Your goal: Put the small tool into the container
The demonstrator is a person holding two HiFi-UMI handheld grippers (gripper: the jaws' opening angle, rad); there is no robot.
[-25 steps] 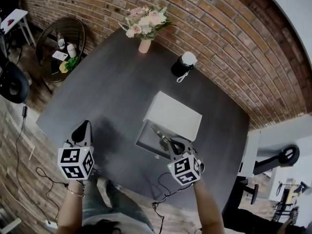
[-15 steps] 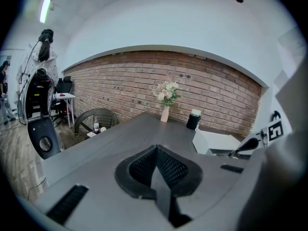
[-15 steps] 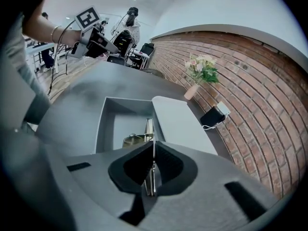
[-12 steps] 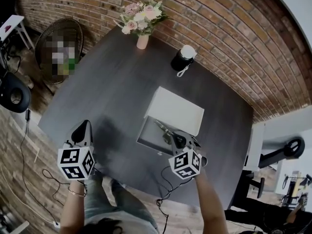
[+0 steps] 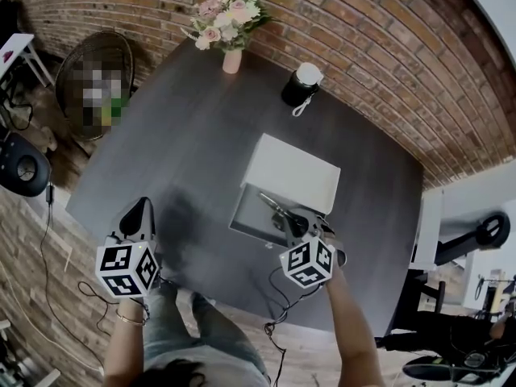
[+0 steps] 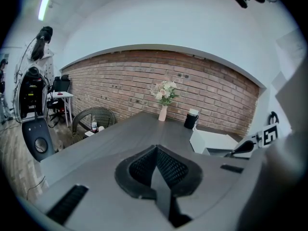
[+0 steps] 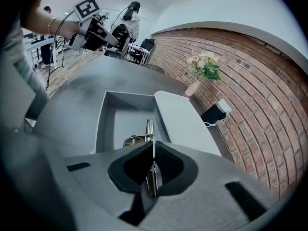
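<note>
A small metal tool (image 5: 275, 207) sticks out from my right gripper (image 5: 295, 225) over the open tray of the grey container (image 5: 242, 222). The container's white lid (image 5: 293, 172) covers its far half. In the right gripper view the tool (image 7: 149, 129) runs between the pads and points into the tray (image 7: 113, 122). The jaws are opening, with the pads still touching the tool. My left gripper (image 5: 135, 210) hangs over the table's near left edge, shut and empty, its jaws meeting (image 6: 155, 165).
On the dark table (image 5: 185, 135), a vase of flowers (image 5: 226, 24) and a black bottle with a white cap (image 5: 301, 85) stand at the far edge. A wicker chair (image 5: 97, 71) sits off to the left by the brick wall (image 5: 379, 63).
My right gripper has edged a little farther over the container with the tool. The left gripper has stayed put.
</note>
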